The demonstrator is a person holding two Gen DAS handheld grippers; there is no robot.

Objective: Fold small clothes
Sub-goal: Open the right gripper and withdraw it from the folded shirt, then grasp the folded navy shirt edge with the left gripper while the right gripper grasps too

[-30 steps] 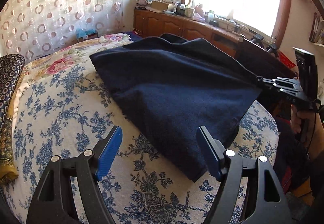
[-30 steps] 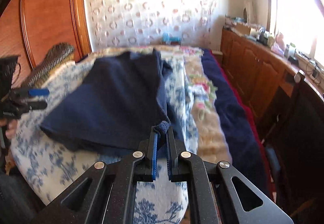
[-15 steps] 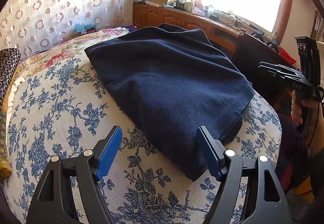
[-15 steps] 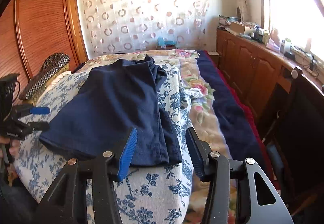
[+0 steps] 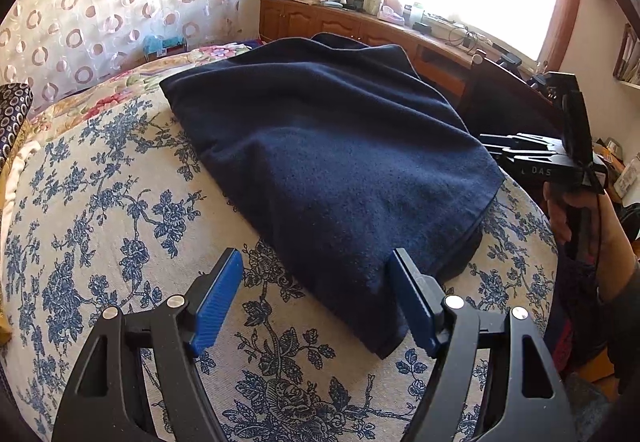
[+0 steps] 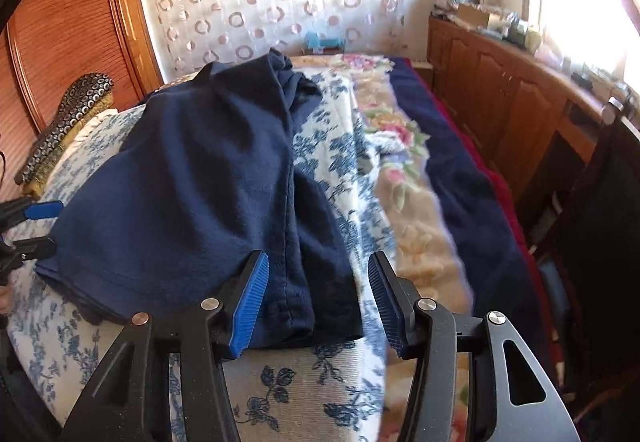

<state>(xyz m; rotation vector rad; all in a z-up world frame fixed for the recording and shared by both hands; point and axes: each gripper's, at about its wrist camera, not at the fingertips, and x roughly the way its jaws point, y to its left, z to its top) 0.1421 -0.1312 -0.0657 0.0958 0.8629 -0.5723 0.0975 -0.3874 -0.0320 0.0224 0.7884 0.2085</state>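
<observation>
A dark navy garment (image 5: 332,162) lies folded on the blue-flowered bed cover (image 5: 100,222). It also shows in the right wrist view (image 6: 200,194), with a second layer along its right side. My left gripper (image 5: 316,302) is open and empty, its jaws on either side of the garment's near corner. My right gripper (image 6: 316,298) is open and empty, its jaws on either side of the garment's near hem. The right gripper also shows at the bed's right edge in the left wrist view (image 5: 532,158).
A patterned bolster (image 6: 64,126) lies at the bed's left side by a wooden wardrobe (image 6: 68,30). A floral blanket and a dark blue blanket (image 6: 472,198) cover the bed's right side. A wooden cabinet (image 6: 512,102) under the window carries clutter. A dark chair (image 6: 600,202) stands close by.
My right gripper let go of the garment's corner and opened. The garment dropped flat onto the bed. Both grippers moved slightly closer to it.
</observation>
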